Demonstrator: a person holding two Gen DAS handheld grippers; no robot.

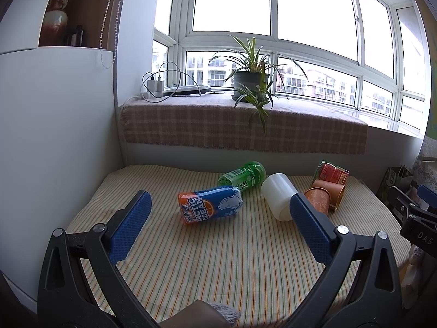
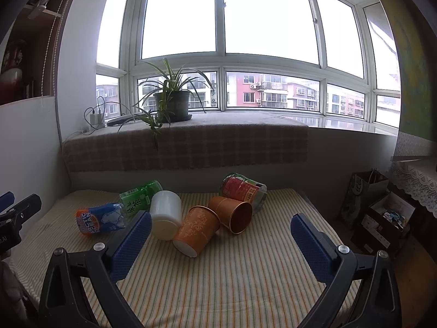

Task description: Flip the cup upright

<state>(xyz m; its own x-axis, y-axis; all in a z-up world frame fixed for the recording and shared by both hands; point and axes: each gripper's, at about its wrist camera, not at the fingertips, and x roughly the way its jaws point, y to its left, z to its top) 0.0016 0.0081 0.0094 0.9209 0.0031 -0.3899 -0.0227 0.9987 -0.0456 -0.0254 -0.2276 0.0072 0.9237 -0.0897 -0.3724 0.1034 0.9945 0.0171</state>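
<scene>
Several cups lie on their sides on a striped tablecloth [image 2: 232, 278]. A blue and orange cup [image 1: 210, 207] [image 2: 101, 218], a green cup [image 1: 243, 176] [image 2: 139, 198], a white cup [image 1: 278, 195] [image 2: 165, 214], a patterned orange cup [image 2: 196, 231] [image 1: 316, 201], a plain orange cup [image 2: 232, 213] [image 1: 331, 191] and a red and green cup [image 2: 243, 190] [image 1: 331, 173]. My left gripper [image 1: 220, 231] is open and empty, in front of the blue cup. My right gripper [image 2: 221, 244] is open and empty, in front of the orange cups.
A windowsill with a checked cloth [image 2: 191, 145] runs behind the table and carries a potted plant [image 2: 172, 104] and chargers [image 1: 154, 86]. A white cabinet [image 1: 54, 136] stands on the left. Bags and boxes [image 2: 377, 210] sit on the floor at the right.
</scene>
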